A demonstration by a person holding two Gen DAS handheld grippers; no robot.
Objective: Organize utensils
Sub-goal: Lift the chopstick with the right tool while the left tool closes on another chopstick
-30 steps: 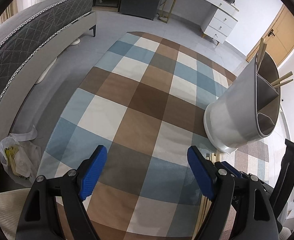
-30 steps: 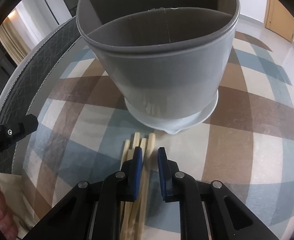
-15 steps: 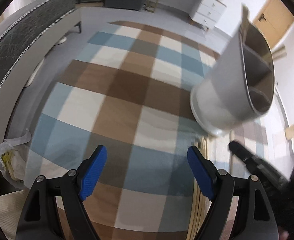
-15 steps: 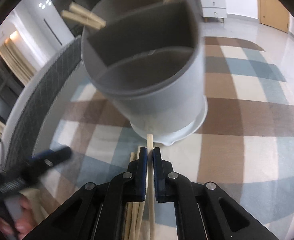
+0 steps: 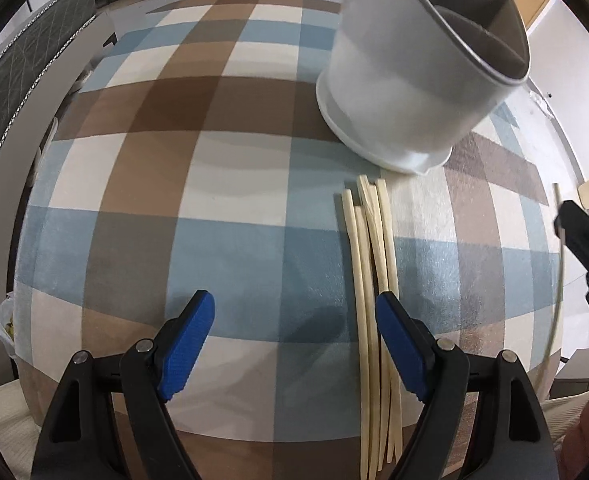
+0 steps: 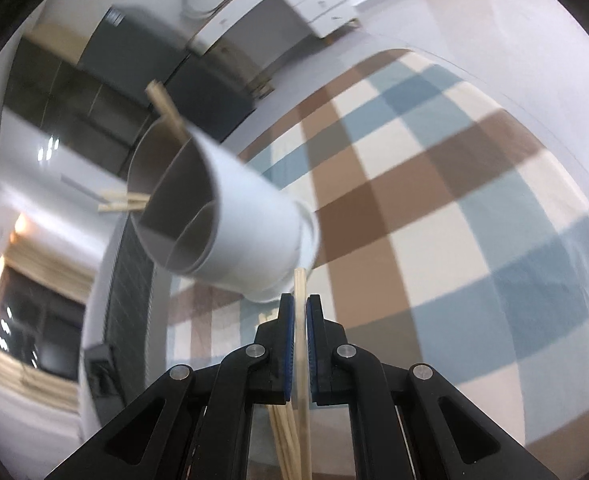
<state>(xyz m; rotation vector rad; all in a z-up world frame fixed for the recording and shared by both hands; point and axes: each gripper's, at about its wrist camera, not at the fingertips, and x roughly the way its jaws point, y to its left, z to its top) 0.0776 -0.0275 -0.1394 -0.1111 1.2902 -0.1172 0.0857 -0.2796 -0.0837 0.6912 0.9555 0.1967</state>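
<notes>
Five pale wooden chopsticks lie bundled lengthwise on the blue, brown and cream checked cloth covering the bench, their far tips just short of the base of the one grey, round plastic utensil holder, which is split into compartments. A sixth chopstick is clamped between the blue pads of the right claw, lifted off the cloth, its tip pointing at the holder's foot. At least three more chopstick ends poke out of the holder's far compartments; the nearest one looks empty. The left claw hangs over the cloth with its jaws wide apart and nothing between them, its right pad just beside the bundle. The cloth stretches bare to the left of the bundle, offering plenty of room. Beyond its left edge runs a grey quilted bed.
</notes>
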